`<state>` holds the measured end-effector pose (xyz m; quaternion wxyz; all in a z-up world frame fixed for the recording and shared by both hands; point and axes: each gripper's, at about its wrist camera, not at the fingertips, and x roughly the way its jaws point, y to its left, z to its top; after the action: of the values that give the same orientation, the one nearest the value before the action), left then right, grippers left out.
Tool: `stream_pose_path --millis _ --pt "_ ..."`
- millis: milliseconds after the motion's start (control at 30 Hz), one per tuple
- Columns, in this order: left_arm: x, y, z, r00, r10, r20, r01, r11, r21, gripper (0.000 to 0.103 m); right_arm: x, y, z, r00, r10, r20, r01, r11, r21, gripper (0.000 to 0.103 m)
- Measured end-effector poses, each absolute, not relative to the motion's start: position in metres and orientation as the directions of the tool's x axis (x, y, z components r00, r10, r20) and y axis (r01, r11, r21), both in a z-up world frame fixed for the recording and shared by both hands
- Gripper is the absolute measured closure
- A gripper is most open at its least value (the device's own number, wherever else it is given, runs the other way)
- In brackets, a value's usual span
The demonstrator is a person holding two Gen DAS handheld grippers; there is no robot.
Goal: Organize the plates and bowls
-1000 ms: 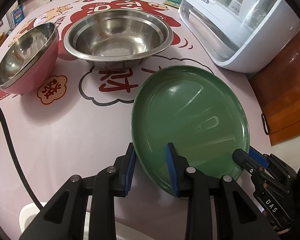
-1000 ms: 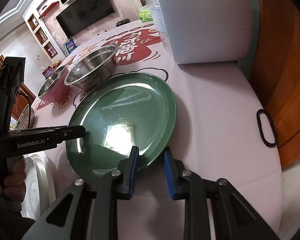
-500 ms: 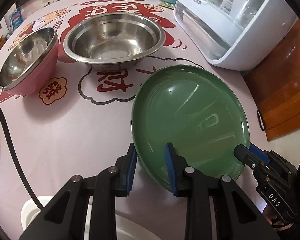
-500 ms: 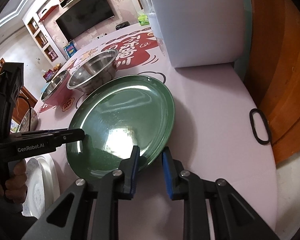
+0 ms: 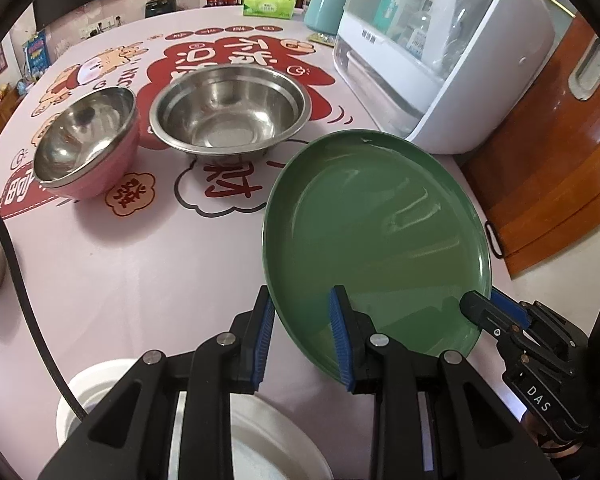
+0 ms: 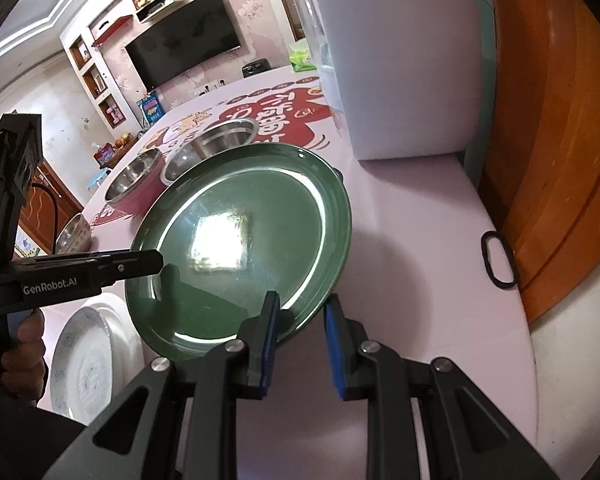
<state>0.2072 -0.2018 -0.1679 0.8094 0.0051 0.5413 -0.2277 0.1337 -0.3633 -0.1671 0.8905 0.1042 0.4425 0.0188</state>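
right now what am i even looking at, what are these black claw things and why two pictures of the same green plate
Those claws are two hand-held grippers, one in each of a person's hands, each with a camera looking along its fingers. One picture comes from the left gripper, the other from the right gripper. Both straddle the rim of the green plate, one finger over and one under, from opposite sides, and it looks tilted off the table. Also on the table: a steel bowl, a pink bowl, a white appliance, and white dishes nearest the person.

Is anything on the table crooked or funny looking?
Yes. The green plate is tipped up, not flat: both claws, left claw and right claw, straddle its near rim. The two metal bowls sit upright.
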Motion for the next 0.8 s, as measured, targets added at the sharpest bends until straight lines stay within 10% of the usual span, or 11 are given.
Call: stream_pose_path --millis 800 --pt "0.146 -0.144 -0.124 0.377 -0.399 -0.835 0.365 0.893 -0.262 0.076 0.082 -0.315 -0.121 0.673 0.102 -0.733 -0.036 0.994 0.105 0.081"
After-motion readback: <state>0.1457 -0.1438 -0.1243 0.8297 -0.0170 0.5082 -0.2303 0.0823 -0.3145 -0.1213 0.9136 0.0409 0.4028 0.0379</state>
